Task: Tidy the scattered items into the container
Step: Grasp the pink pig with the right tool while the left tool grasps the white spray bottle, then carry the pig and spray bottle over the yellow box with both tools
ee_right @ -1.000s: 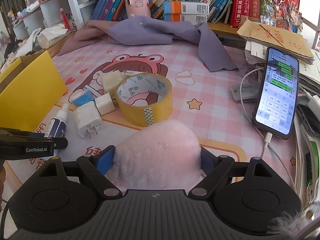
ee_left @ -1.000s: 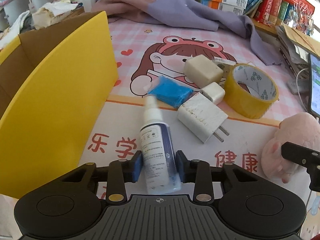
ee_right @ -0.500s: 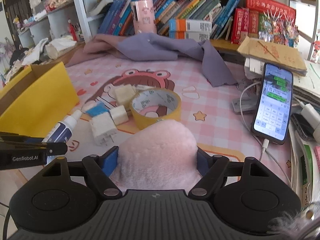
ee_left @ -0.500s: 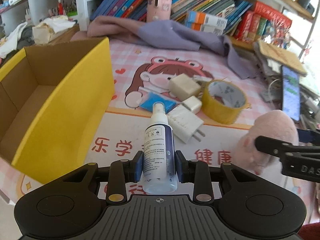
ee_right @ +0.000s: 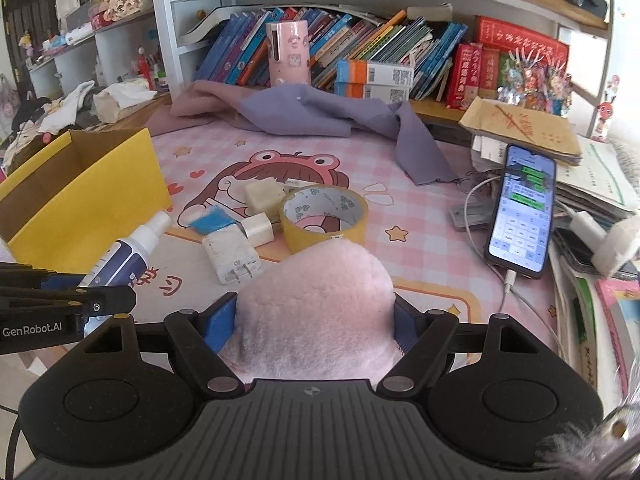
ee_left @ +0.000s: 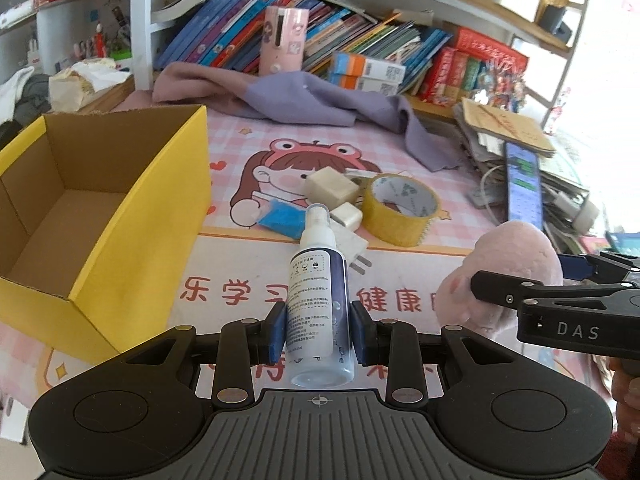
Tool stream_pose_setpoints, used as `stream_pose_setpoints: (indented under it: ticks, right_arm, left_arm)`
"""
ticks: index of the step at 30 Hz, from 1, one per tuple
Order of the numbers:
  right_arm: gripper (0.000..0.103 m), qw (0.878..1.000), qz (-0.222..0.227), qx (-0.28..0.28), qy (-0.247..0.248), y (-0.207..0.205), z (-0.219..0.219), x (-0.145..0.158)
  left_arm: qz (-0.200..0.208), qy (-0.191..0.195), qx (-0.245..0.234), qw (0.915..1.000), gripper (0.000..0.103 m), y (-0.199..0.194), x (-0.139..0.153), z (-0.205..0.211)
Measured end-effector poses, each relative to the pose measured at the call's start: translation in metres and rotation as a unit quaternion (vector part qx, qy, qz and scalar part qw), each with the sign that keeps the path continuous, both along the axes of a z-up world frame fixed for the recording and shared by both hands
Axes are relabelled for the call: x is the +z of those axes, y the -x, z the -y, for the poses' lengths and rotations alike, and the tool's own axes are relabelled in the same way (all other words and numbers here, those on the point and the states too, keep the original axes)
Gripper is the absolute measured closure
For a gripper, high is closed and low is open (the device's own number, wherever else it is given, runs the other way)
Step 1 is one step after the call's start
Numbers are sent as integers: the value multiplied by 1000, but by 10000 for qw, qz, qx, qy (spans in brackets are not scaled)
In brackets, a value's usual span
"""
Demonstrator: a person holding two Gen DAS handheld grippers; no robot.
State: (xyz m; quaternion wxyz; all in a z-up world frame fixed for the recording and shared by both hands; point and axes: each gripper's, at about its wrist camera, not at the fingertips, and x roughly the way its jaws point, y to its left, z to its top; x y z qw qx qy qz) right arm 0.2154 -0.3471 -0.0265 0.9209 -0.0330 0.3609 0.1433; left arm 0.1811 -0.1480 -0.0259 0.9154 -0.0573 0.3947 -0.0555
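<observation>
Meanwhile the left gripper (ee_left: pixel 319 330) is clamped on a white spray bottle (ee_left: pixel 320 296) at lower centre of its view, lifted clear of the mat, the open yellow box (ee_left: pixel 144 216) at left. At lower centre of its own view, the right gripper (ee_right: pixel 314 322) squeezes a pink plush toy (ee_right: pixel 320 300); chargers (ee_right: pixel 232 252) and tape roll (ee_right: pixel 324 216) lie mid-frame.

A counter covered by a pink checked cartoon mat (ee_left: pixel 432 220) is seen. On it an open yellow cardboard box (ee_left: pixel 132 236) is set at the left. Near the middle a yellow roll of tape (ee_right: pixel 323 216), three white plug adapters (ee_right: pixel 231 252) and a small blue packet (ee_right: pixel 211 218) are clustered. A crumpled purple cloth (ee_right: pixel 320 114) is spread at the back, and a lit smartphone on a white cable (ee_right: pixel 522 212) is propped at the right.
</observation>
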Motion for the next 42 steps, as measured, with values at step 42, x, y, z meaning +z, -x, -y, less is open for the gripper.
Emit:
stream_pose_setpoints:
  ticks: [42]
  right_arm:
    - [27,9993,197,199,256,183,-196,18]
  left_arm:
    - [364,292,-176,9988,72,174,18,-178]
